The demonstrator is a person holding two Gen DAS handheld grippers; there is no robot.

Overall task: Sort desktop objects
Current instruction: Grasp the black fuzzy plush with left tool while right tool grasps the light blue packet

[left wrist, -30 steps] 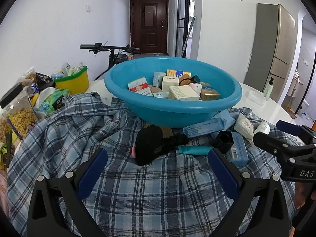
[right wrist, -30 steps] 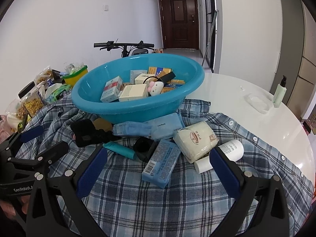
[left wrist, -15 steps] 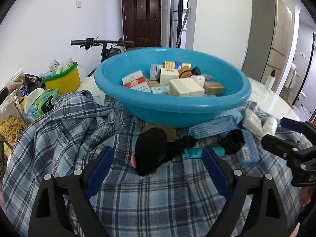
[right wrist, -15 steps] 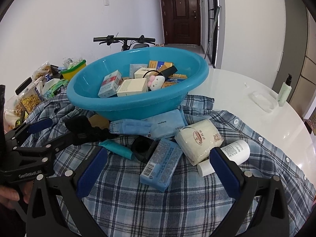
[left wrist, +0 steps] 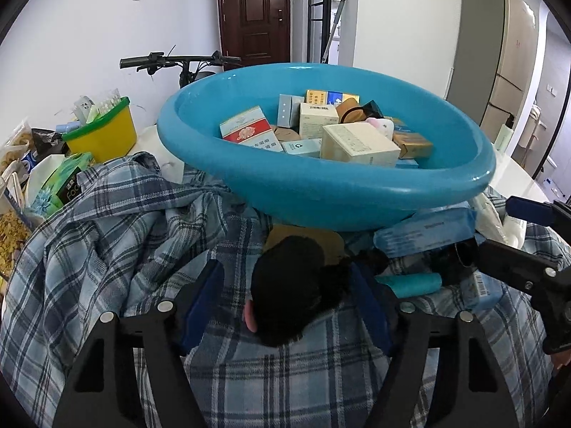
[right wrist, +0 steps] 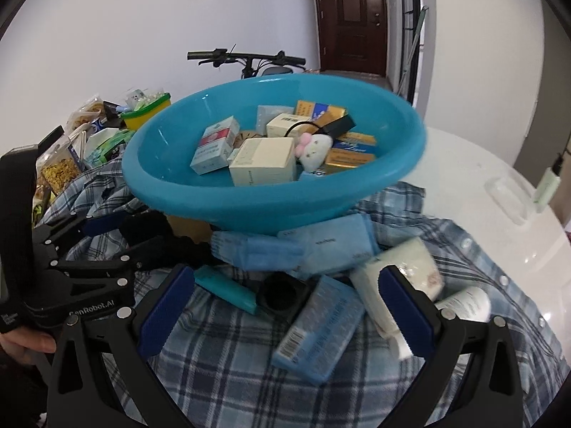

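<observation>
A black fuzzy object point(left wrist: 289, 296) lies on the plaid shirt point(left wrist: 107, 249) just in front of the blue basin point(left wrist: 321, 192), which holds several small boxes. My left gripper point(left wrist: 285, 285) straddles the black object and its jaws are closing. The right pad is at the object's tail, and a gap shows beside the left pad. My right gripper point(right wrist: 285, 306) stands open over a blue barcoded pack point(right wrist: 317, 328), a small black cup point(right wrist: 282, 294) and a teal tube point(right wrist: 225, 289). In the right wrist view the left gripper point(right wrist: 132, 232) sits at the left edge.
A yellow tub with a green rim point(left wrist: 103, 135) and snack bags point(left wrist: 14, 221) crowd the left side. A white pouch point(right wrist: 403, 271) and a white bottle point(right wrist: 467, 303) lie at the right. On the bare white table point(right wrist: 481, 164) stand a clear dish point(right wrist: 510, 199) and a pump bottle point(right wrist: 547, 185). Bicycle handlebars point(left wrist: 178, 60) are behind.
Both grippers have moved forward and down toward the items on the shirt. The left jaws have narrowed around the black fuzzy object. The right jaws stay wide.
</observation>
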